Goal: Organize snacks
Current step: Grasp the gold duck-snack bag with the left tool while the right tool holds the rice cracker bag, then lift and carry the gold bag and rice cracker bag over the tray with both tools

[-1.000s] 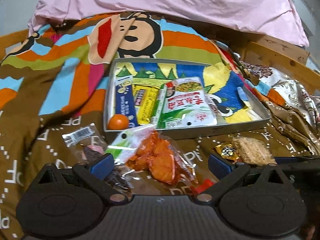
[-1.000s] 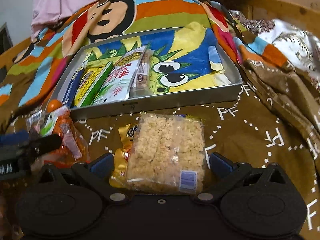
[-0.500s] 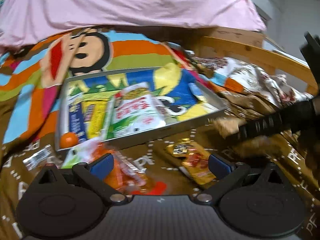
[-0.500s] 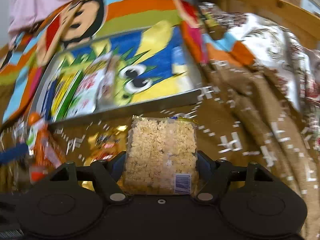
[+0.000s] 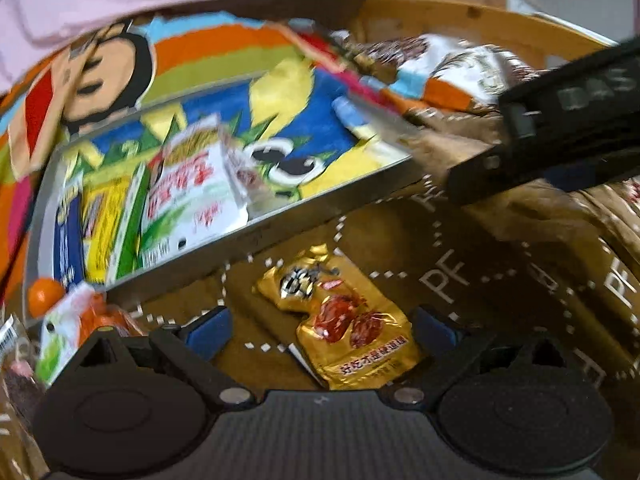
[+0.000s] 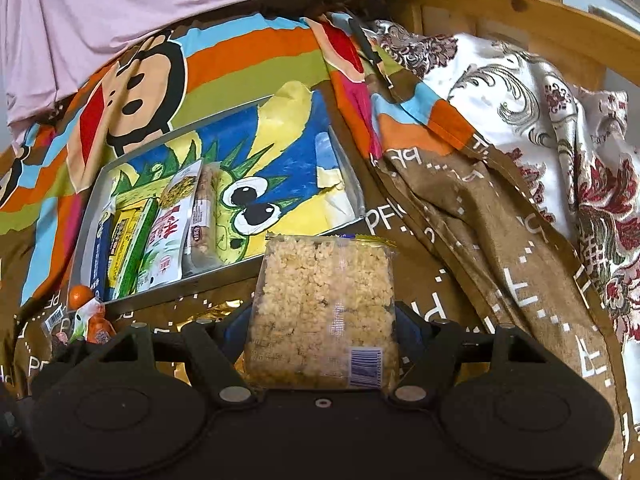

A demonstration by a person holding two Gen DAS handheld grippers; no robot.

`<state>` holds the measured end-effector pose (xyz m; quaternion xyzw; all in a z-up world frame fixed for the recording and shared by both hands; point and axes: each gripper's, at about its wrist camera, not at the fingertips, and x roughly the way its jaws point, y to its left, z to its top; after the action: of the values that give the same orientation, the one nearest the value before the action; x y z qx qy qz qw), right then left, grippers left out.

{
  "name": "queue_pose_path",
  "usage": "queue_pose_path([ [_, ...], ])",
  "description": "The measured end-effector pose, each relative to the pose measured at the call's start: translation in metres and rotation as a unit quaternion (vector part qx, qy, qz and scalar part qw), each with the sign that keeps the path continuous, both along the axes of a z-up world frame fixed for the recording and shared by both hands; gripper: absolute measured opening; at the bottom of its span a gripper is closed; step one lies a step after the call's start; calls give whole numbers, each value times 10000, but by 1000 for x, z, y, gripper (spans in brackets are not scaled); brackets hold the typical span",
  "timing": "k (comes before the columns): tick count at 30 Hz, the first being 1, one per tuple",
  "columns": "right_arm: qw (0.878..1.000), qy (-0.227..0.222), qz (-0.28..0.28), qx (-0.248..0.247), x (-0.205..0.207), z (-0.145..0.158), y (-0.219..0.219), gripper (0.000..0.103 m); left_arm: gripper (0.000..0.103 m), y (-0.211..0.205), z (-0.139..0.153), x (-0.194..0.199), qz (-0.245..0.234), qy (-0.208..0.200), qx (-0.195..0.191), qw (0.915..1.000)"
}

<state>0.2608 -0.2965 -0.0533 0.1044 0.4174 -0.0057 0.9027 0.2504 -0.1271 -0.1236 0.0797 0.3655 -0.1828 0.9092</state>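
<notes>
My right gripper (image 6: 322, 330) is shut on a clear pack of rice crackers (image 6: 324, 308) and holds it above the bed, in front of the metal tray (image 6: 224, 274). The tray (image 5: 280, 222) holds several snack packs (image 5: 188, 196) at its left side. My left gripper (image 5: 320, 330) is open and hangs over a gold date packet (image 5: 344, 320) that lies on the brown blanket between its fingers. The right gripper's black body (image 5: 560, 128) shows at the upper right of the left wrist view.
An orange chip bag (image 5: 84, 324) and a small orange (image 5: 45, 296) lie at the tray's front left corner, with more packets at the left edge. A floral quilt (image 6: 540, 120) and a wooden bed frame (image 6: 520, 12) are on the right. A pink cover lies behind.
The right gripper closed on the rice cracker pack and lifted it off the blanket. The left gripper swung right, from over the orange chip bag to over the gold packet.
</notes>
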Motion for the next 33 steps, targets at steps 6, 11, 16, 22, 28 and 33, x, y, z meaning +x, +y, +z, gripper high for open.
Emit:
queue_pose_path([
  [6,9995,-120,-37,295,-3,6,-5,75,92,-3,0,16,572,476,-248,9969],
  [11,9987,-167,15,486,-6,10,-7,75,84,-8,0,17,753,467,-176,9959],
  [16,9977,-282,29,615,-11,16,-13,75,71,-10,3,13,939,451,-171,9944],
  [22,9983,-260,119,501,-12,14,-8,75,59,-10,6,3,954,380,0,9947],
  [28,9985,-230,91,488,-15,12,-9,75,58,-4,10,-8,933,384,55,9949],
  [33,9991,-119,150,388,-15,5,-5,75,56,5,14,-26,801,394,132,9959],
])
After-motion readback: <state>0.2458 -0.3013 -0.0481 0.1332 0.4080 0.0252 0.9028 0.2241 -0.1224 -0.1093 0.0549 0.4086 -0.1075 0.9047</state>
